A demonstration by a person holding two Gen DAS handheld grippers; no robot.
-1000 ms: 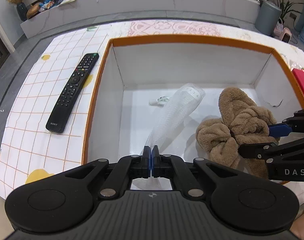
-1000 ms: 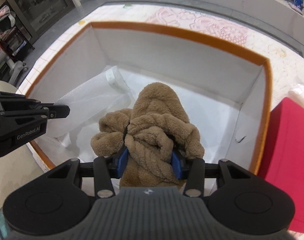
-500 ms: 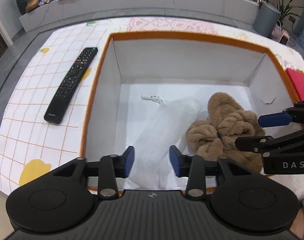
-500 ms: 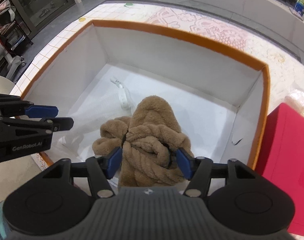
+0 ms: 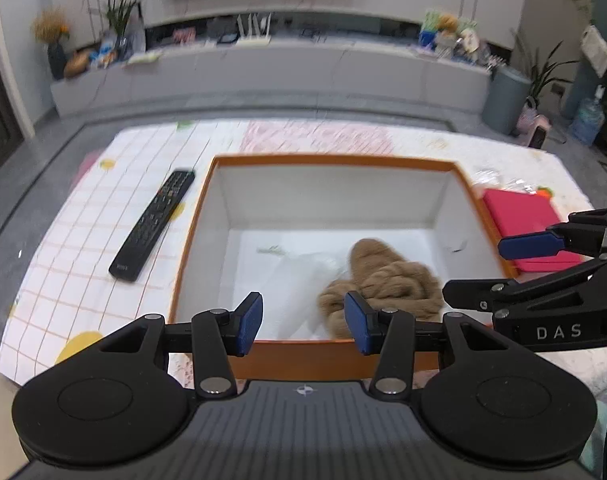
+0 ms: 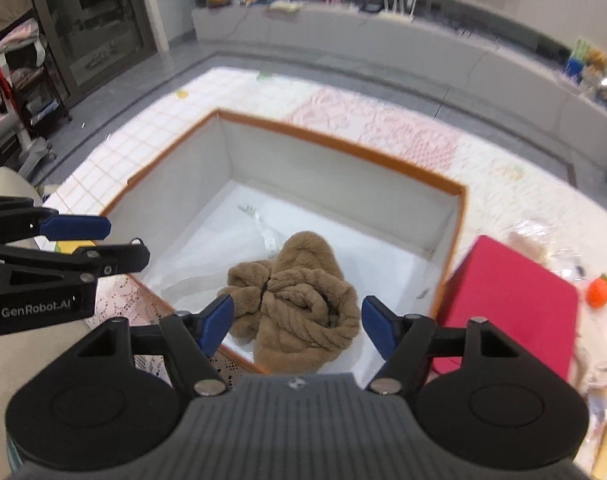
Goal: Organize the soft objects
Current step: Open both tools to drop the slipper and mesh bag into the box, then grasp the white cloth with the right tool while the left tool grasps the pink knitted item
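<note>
A brown fluffy towel lies bunched on the floor of the orange-rimmed white box, next to a white mesh bag. Both also show in the right wrist view: the towel and the mesh bag inside the box. My left gripper is open and empty above the box's near edge. My right gripper is open and empty, raised above the towel. Each gripper shows from the side in the other's view, the right one and the left one.
A black remote control lies on the checked tablecloth left of the box. A red flat box sits right of it, with a small orange toy and a clear plastic wrapper beyond. A grey bench runs behind the table.
Both grippers opened, letting go of the mesh bag and the towel, which now lie in the box. Both grippers have risen and pulled back from the box.
</note>
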